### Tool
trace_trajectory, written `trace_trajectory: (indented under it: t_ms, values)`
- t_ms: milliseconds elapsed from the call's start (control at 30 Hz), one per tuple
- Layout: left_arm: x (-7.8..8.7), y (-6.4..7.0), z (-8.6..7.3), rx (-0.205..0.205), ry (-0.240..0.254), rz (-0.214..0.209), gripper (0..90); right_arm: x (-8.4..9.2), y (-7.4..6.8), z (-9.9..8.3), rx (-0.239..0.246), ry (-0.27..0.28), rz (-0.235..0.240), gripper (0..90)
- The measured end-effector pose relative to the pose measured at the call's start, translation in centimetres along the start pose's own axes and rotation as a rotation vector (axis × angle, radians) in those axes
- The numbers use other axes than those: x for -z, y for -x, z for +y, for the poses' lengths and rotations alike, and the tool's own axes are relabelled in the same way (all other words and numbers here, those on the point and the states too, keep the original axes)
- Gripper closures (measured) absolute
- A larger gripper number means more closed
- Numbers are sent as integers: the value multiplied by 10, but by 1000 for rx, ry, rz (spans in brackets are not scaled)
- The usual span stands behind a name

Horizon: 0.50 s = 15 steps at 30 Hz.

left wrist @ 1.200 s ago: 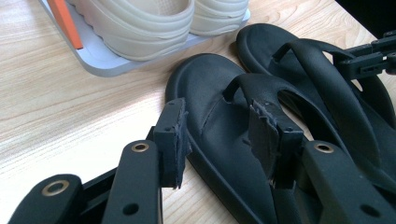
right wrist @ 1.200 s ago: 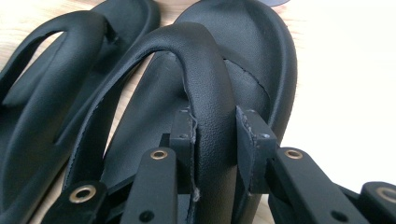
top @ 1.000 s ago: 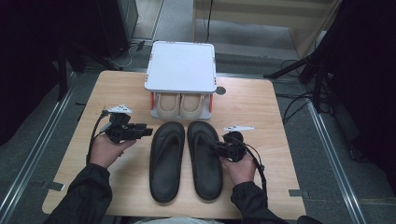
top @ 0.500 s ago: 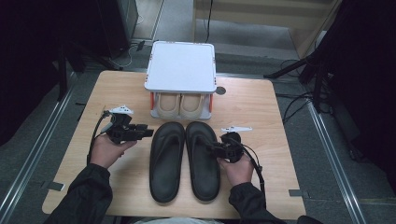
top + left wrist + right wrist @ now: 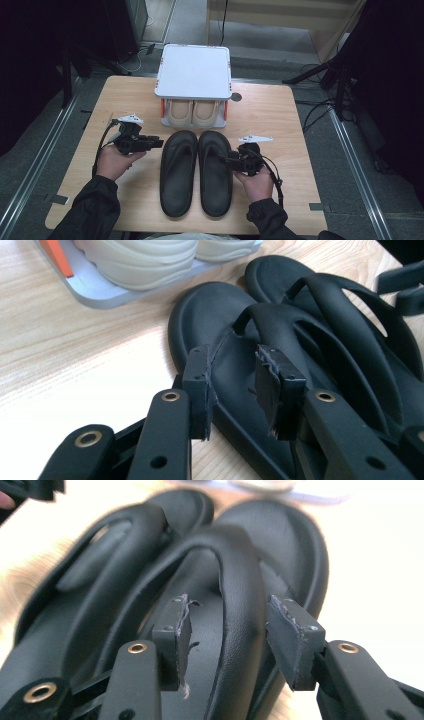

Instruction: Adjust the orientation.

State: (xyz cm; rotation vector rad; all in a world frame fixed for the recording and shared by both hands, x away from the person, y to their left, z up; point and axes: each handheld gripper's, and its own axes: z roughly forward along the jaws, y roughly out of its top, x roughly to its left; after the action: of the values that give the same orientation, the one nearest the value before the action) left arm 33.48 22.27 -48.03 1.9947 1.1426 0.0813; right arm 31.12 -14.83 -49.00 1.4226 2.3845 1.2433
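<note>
The right claw [image 5: 226, 160] has just spread off the right sandal [image 5: 215, 172], releasing it; the left claw [image 5: 159, 143], narrowing, stays apart over the left sandal [image 5: 178, 172].

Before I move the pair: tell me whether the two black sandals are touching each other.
Touching. In the high view the left sandal and right sandal lie side by side with inner edges meeting, no wood showing between them.
</note>
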Motion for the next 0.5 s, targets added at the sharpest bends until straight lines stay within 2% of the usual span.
trace_trajectory:
  t_ms: [33, 67, 167, 233, 300, 400, 433, 467, 500]
  values:
    - [0, 0, 0, 0, 0, 0, 694, 0, 0, 0, 0, 0, 0, 538]
    - [0, 0, -1, -8, -2, 4, 712, 8, 1, 2, 17, 27, 4, 603]
    - [-1, -1, -3, -7, 9, 11, 773, 15, 7, 3, 31, 53, 23, 721]
    - [-3, -4, -6, 17, 5, 8, 823, 15, 12, 2, 32, 38, 24, 809]
    - [-4, -7, -8, 22, -2, 5, 865, 14, 15, 1, 35, 32, 20, 875]
    - [-6, -9, -11, 34, -17, -8, 898, 13, 19, 0, 33, 22, 15, 900]
    - [-10, -9, -14, 30, -42, -5, 899, 11, 23, -2, 27, 3, 12, 900]
    - [-10, -9, -14, 30, -42, -5, 899, 10, 24, -2, 29, -8, 7, 900]
    - [-14, -7, -16, 0, -75, 25, 899, 8, 25, -3, 27, -15, 0, 900]
